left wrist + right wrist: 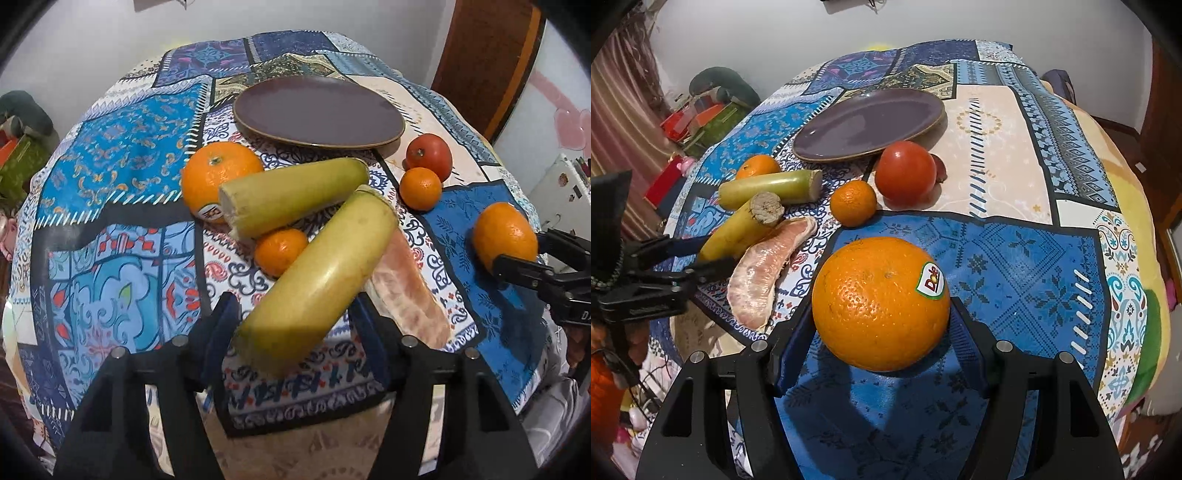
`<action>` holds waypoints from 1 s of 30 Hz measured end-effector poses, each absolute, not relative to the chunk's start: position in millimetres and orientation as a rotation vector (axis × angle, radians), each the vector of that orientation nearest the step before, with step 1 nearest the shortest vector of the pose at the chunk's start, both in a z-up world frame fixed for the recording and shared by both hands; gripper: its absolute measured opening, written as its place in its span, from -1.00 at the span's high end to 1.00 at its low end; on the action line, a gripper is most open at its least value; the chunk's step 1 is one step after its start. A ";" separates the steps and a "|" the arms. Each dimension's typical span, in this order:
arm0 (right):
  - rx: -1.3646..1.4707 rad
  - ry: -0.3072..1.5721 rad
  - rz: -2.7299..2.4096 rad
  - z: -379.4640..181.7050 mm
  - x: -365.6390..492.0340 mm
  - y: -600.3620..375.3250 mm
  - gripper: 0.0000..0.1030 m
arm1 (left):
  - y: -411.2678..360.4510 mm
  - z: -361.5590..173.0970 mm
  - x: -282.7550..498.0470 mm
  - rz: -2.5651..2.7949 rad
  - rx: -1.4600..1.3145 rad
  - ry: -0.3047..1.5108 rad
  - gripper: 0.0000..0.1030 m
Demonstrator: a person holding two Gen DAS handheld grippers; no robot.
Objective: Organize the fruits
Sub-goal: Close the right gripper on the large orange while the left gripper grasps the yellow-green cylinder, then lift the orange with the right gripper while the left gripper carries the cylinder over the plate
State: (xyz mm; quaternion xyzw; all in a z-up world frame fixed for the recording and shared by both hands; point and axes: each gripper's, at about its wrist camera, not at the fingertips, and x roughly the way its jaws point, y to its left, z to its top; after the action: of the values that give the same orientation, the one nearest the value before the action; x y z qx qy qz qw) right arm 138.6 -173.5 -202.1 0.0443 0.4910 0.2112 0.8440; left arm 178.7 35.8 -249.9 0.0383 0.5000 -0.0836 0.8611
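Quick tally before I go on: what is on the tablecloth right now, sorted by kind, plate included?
Large oranges: 2
Small mandarins: 2
Sugarcane pieces: 2
Tomato: 1
Peeled pomelo segment: 1
Purple plate: 1
Small dark red thing behind the tomato, too hidden to name: 1
Total: 10

Two large oranges (218, 181), two mandarins (420, 188), two sugarcane pieces (291, 195), one tomato (430, 155), one pomelo segment (410, 288), one plate (317, 110)

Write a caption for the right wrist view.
Right gripper clasps a stickered orange; the plate is bare.
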 end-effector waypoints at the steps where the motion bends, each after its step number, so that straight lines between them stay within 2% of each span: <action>1: 0.097 1.035 0.442 -202.3 139.0 -174.7 -0.29 | 34.3 -249.6 178.3 -0.184 0.076 1.046 -0.14; 6: 0.110 1.026 0.429 -201.6 138.1 -180.7 -0.29 | 27.2 -243.7 168.5 -0.199 0.090 1.042 0.11; 12: 0.110 0.995 0.428 -194.2 133.2 -181.8 -0.29 | 26.4 -237.7 142.2 -0.228 0.080 1.075 0.22; 30: 0.072 0.936 0.434 -172.4 128.4 -175.8 -0.29 | 26.5 -236.7 165.2 -0.263 0.028 1.106 0.26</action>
State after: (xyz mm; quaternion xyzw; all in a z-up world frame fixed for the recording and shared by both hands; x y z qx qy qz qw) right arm 128.4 -175.8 -172.4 0.0345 0.4475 0.2073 0.8693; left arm 165.2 26.5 -236.7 0.0135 0.5239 -0.1247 0.8425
